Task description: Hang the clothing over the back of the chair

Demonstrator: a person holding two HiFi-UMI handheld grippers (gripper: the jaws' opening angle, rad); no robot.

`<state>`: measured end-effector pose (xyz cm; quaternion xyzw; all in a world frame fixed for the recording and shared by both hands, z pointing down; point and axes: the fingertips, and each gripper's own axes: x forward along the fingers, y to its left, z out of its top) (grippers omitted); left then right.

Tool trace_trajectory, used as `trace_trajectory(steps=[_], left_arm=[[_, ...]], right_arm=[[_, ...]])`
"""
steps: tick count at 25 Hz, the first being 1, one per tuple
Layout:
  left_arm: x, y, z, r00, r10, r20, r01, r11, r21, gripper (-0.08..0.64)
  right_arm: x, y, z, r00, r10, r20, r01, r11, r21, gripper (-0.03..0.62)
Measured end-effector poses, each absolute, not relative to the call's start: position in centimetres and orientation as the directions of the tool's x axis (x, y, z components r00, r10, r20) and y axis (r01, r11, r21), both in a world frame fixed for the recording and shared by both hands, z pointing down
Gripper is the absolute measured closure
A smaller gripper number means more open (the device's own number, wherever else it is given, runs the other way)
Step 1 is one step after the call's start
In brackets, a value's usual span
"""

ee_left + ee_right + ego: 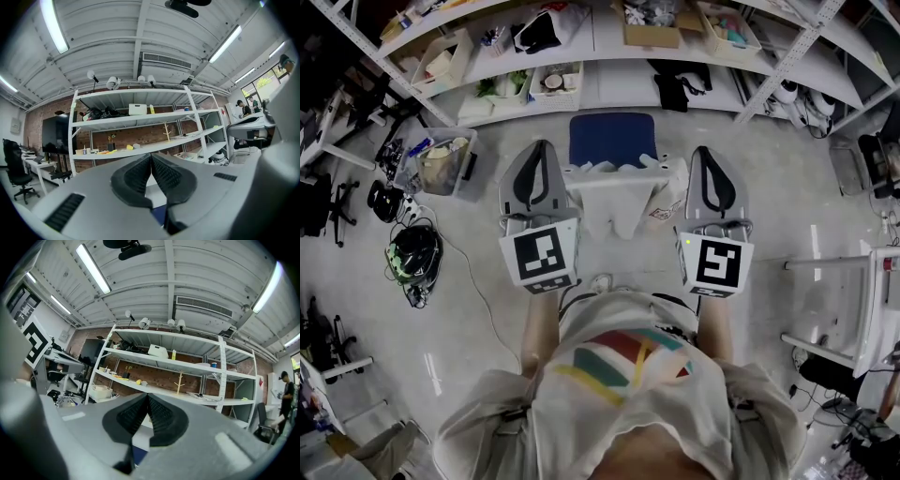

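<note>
Striped shirt point(619, 370), chair point(612, 139) on grey floor point(787, 216), white shelving point(600, 36)

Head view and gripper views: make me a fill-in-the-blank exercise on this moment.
The chair's padded seat is ___.
The white clothing lies ___ the grey left gripper and the grey right gripper.
Each gripper's black ribbed fingers are ___, not open.
Missing words: blue; between; shut.

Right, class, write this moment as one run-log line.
clothing: draped over chair back | left gripper: jaws shut, empty | right gripper: jaws shut, empty
</note>
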<state>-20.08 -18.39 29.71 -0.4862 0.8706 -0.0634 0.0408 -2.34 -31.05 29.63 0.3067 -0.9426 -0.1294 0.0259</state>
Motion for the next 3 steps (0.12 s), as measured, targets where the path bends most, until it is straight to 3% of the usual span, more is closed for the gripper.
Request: trace_trajectory(steps=[3], left_arm=[[-19.99,-18.19,29.75,-0.528,-0.849,-0.013,-0.839,0.524,-0.149,0.543]], right_arm=[[-1.96,-31.19,29.76,-0.814,-0.58,-0.035,-0.568,0.782,0.258,0.588]])
